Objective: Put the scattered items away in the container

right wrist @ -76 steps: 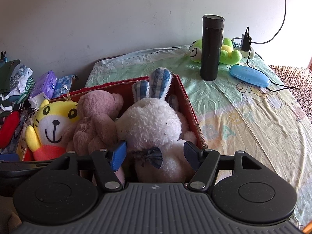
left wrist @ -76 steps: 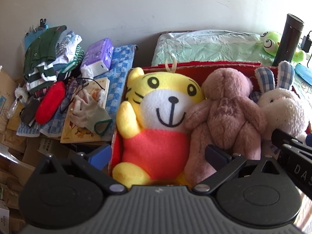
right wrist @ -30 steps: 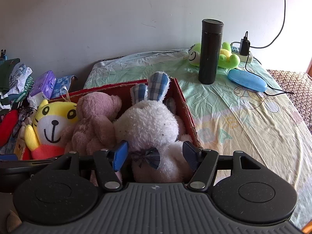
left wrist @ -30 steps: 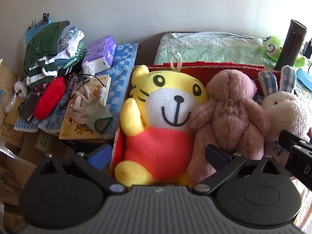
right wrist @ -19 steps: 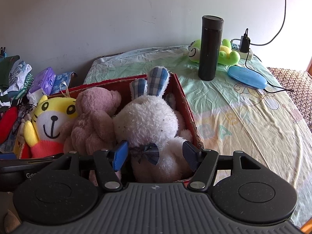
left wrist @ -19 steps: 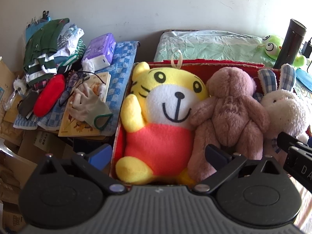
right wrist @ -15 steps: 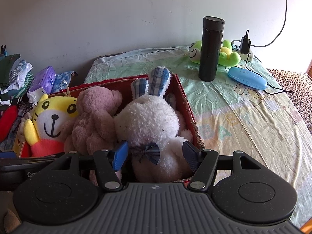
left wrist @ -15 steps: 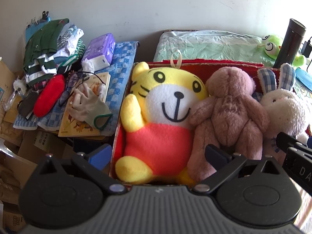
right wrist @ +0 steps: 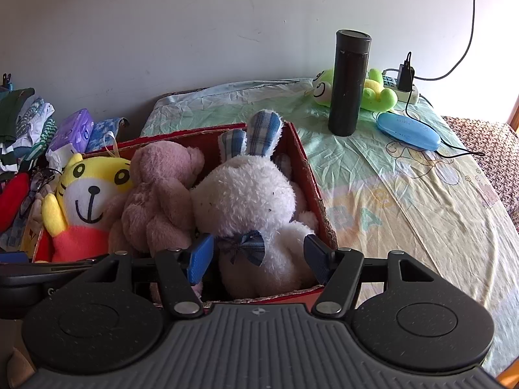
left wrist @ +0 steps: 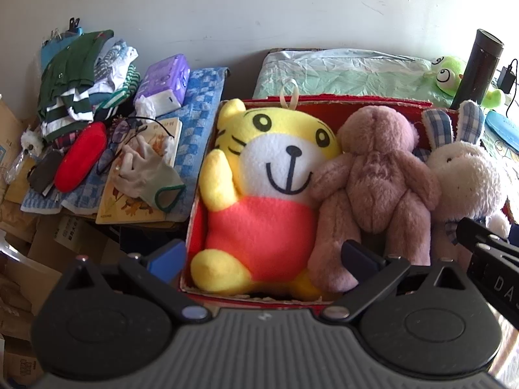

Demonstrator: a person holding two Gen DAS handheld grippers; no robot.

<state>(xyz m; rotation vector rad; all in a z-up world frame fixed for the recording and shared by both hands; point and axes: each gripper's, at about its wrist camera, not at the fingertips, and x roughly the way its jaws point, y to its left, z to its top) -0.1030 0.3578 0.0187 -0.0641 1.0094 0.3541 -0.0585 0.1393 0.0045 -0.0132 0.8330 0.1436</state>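
Note:
A red cardboard box point(left wrist: 373, 102) point(right wrist: 309, 175) holds three plush toys side by side: a yellow tiger point(left wrist: 266, 181) point(right wrist: 87, 201), a brown bear point(left wrist: 376, 188) point(right wrist: 159, 194) and a white rabbit point(left wrist: 464, 175) point(right wrist: 256, 207). My left gripper point(left wrist: 262, 256) is open and empty, its fingers wide apart at the box's near edge in front of the tiger. My right gripper point(right wrist: 259, 256) is open and empty, its fingers either side of the rabbit's body without touching it.
Left of the box lie folded clothes point(left wrist: 74, 74), a tissue pack point(left wrist: 165, 81), a red pouch point(left wrist: 81, 155), a glove point(left wrist: 149, 175) on a book. On the bed sheet point(right wrist: 405, 201) stand a black flask point(right wrist: 348, 81), a green frog toy point(right wrist: 376, 90), a blue case point(right wrist: 408, 131) and a power strip.
Both grippers have shifted only slightly; the box and toys sit as before. Both grippers stayed open.

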